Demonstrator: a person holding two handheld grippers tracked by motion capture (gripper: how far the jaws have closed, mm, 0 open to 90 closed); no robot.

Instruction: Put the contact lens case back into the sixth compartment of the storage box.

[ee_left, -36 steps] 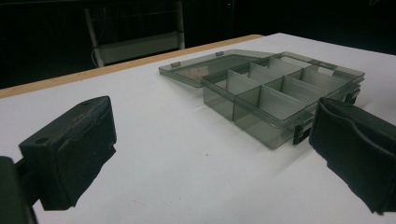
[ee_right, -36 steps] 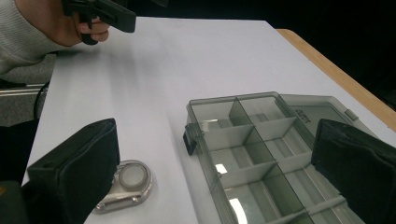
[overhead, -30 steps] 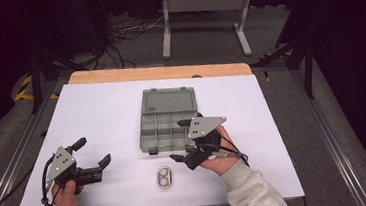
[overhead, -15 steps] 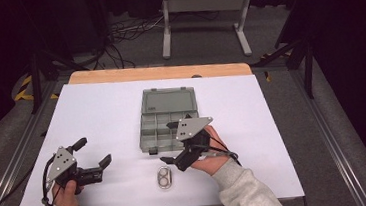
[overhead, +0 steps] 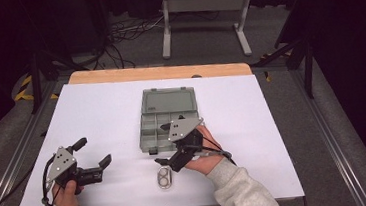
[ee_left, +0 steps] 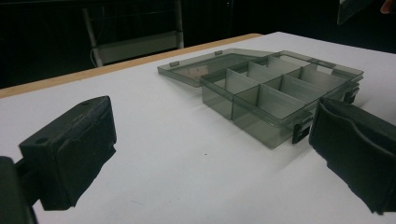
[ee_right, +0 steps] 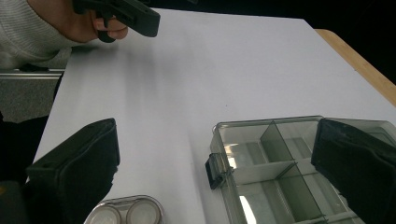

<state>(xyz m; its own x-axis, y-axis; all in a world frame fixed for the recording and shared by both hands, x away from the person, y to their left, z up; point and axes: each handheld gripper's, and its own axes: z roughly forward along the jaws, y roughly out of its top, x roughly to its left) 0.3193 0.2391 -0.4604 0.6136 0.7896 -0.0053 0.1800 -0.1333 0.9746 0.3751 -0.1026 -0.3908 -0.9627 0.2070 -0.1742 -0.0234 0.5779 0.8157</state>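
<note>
Right gripper view, we see our right gripper [ee_right: 215, 172] spread wide | small clear twin-well case [ee_right: 125, 211] sits between its fingers, toward the left one | smoky grey plastic compartment box [overhead: 165, 125] open just ahead | left gripper [overhead: 93, 158] spread, idle | guessing pickup's next: lower, pinch

Small clear two-well lens case [ee_right: 125, 213] cut by bottom edge; smoky grey plastic compartment box [ee_right: 280, 163] partly behind right jaw.
</note>
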